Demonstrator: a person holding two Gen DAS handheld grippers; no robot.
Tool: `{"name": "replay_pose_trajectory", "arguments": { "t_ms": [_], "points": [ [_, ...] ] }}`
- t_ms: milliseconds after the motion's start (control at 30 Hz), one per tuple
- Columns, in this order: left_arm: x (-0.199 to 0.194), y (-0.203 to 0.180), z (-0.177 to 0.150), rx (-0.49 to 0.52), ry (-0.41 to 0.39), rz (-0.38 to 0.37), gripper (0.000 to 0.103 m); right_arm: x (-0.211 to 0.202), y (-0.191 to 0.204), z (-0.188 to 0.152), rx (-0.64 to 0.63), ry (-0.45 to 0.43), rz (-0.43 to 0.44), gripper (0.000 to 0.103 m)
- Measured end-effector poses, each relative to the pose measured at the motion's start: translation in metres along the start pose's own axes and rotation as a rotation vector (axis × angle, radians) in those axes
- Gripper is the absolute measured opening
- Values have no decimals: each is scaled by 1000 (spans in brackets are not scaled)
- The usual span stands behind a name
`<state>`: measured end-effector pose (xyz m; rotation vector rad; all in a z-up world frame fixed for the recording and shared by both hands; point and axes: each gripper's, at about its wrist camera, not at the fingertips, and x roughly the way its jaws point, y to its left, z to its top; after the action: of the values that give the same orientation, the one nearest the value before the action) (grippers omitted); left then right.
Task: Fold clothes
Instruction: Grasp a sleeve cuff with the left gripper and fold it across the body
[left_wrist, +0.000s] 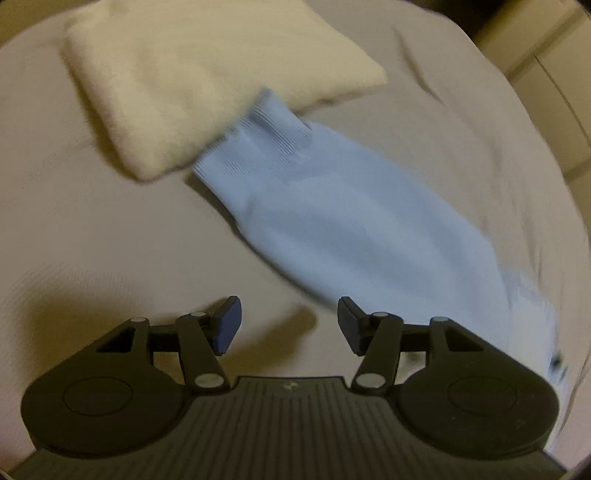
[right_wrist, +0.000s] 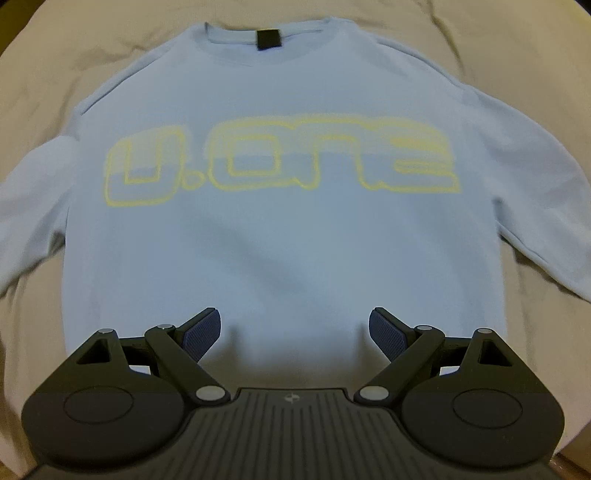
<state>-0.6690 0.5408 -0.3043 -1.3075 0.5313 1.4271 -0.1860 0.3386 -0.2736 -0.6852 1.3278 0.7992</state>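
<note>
A light blue sweatshirt (right_wrist: 288, 236) with yellow outlined lettering lies flat, front up, on the bed, collar at the top of the right wrist view. My right gripper (right_wrist: 294, 332) hangs open above its bottom hem, nothing between the fingers. In the left wrist view one sleeve (left_wrist: 351, 221) of the sweatshirt runs diagonally, its ribbed cuff touching a folded cream garment (left_wrist: 207, 74). My left gripper (left_wrist: 290, 325) stands open over the sheet just beside the sleeve, holding nothing.
A beige sheet (left_wrist: 74, 240) with soft wrinkles covers the bed all round. The folded cream garment lies at the upper left of the left wrist view. Pale furniture (left_wrist: 546, 55) shows past the bed's edge at the upper right.
</note>
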Motion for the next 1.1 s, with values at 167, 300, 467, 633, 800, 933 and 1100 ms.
{"name": "replay_pose_trajectory", "arguments": {
  "t_ms": [167, 300, 467, 633, 800, 933, 1100],
  "points": [
    [26, 18, 20, -159, -24, -70, 58, 9, 31, 21, -63, -17, 13, 89],
    [35, 15, 24, -179, -32, -87, 26, 13, 40, 23, -98, -12, 14, 89],
    [-2, -47, 15, 131, -130, -117, 4, 16, 22, 20, -72, 5, -6, 89],
    [-62, -156, -46, 547, -206, -311, 4, 11, -14, 14, -12, -10, -26, 89],
    [-70, -235, -145, 781, 5, -515, 16, 3, -56, 5, 68, -31, -36, 89],
    [-55, -255, -210, 899, 162, -449, 32, -3, -95, -3, 130, -50, -41, 90],
    [-43, -238, -225, 894, 244, -300, 36, -3, -133, -8, 212, -69, 18, 90]
  ]
}}
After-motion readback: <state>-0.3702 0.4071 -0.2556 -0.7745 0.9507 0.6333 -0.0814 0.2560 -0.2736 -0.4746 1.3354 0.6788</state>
